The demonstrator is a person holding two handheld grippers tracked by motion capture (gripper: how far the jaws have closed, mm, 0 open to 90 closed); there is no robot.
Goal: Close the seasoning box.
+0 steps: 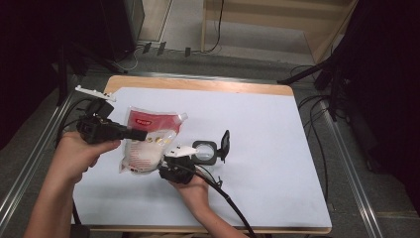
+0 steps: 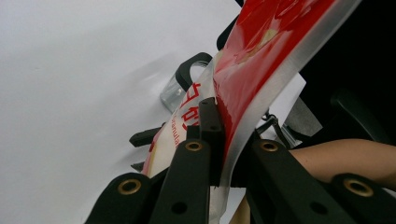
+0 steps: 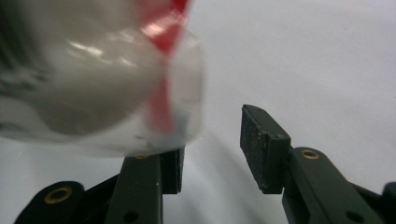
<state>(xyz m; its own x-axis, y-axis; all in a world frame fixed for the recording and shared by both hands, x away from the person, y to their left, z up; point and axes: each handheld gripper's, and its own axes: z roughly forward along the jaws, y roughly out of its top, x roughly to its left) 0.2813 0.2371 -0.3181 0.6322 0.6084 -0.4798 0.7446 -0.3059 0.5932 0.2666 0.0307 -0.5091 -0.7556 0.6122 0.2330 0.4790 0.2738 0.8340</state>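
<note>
A clear pouch (image 1: 151,148) with a red top and white contents is lifted at the left of the white table cover (image 1: 262,139). My left gripper (image 1: 141,135) is shut on its left edge. In the left gripper view the jaws (image 2: 223,135) pinch the pouch's clear seam (image 2: 261,51). My right gripper (image 1: 167,157) is at the pouch's lower right corner, jaws open. In the right gripper view the blurred pouch corner (image 3: 107,84) hangs over the left jaw, and the gap between the fingertips (image 3: 215,149) holds nothing.
A small clear container (image 1: 204,150) with its black lid (image 1: 225,143) flipped open stands just right of the right gripper; it also appears behind the pouch (image 2: 175,91). The table's wooden far edge (image 1: 198,84) and metal side rails border the cover. Cables trail off right.
</note>
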